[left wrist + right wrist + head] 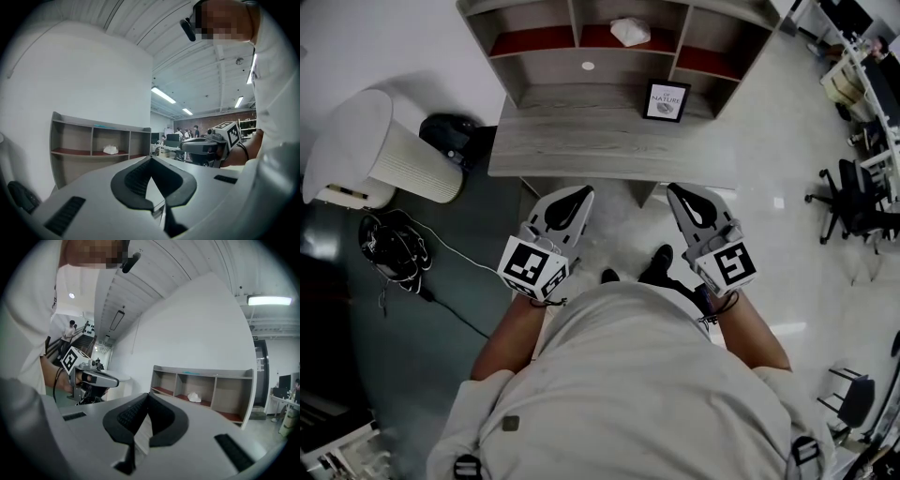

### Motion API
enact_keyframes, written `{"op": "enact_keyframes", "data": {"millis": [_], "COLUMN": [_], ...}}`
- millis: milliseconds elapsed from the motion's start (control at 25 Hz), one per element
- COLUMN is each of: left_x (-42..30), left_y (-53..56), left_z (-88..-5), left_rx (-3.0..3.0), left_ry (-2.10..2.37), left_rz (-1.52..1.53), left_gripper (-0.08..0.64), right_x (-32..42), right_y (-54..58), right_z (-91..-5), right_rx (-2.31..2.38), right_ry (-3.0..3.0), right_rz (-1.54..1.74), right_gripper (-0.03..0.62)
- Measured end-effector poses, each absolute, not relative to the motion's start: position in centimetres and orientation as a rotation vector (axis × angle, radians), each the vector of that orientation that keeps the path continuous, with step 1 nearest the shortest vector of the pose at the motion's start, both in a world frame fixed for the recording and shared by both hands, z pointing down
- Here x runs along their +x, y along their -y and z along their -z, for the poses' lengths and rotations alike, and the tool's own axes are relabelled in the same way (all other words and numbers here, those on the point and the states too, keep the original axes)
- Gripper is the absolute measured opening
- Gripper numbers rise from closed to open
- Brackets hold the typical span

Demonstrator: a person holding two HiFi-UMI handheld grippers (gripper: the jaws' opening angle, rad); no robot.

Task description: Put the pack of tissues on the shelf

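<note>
Standing nearest the camera, a person in a pale shirt (628, 375) holds a gripper in each hand, forearms out in front and both tools pointing level toward the desk. The left gripper (584, 191) is clenched, its tips meeting with nothing between them, as its own view confirms (151, 159). The right gripper (673, 189) is likewise clenched and empty (147, 395). The two sit side by side, apart, just short of the near edge of the desk, each with its marker cube at the wrist end. Dark shoes (657, 262) show on the pale floor between them.

On the dark floor to the left lies a bundle of black cables (394, 248), and farther left stands a white ribbed bin (403, 161). Well off to the right is a black office chair (853, 202).

Beyond the grippers stretches the grey wooden desk (581, 141). A small framed picture (667, 101) stands toward its far right, leaning against the base of the shelf (544, 73).

That shelf rises at the far edge of the desk, split into three compartments with red floors. The pack of tissues (630, 31) lies in the middle compartment, white and slightly crumpled, well apart from both grippers. Both gripper views show it there too (110, 149) (194, 397).
</note>
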State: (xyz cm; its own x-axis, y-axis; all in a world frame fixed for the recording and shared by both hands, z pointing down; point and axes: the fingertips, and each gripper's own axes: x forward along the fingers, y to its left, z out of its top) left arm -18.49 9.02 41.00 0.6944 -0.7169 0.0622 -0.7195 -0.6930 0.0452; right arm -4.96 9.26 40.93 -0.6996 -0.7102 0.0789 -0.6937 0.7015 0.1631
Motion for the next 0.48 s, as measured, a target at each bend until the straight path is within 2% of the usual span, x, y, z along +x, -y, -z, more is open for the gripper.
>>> {"op": "enact_keyframes", "data": {"millis": [480], "left_x": [-18.1], "left_y": [-9.23], "left_z": [-40.68], "left_rx": [2.824], "left_ry": [1.181], "left_rz": [-0.036], "left_gripper": [0.014], "right_x": [-4.16], "right_y": [-9.61], "right_z": [-40.28], "right_rx": [1.172], "right_ry": [2.771], "right_rz": [0.191], "right_gripper": [0.02]}}
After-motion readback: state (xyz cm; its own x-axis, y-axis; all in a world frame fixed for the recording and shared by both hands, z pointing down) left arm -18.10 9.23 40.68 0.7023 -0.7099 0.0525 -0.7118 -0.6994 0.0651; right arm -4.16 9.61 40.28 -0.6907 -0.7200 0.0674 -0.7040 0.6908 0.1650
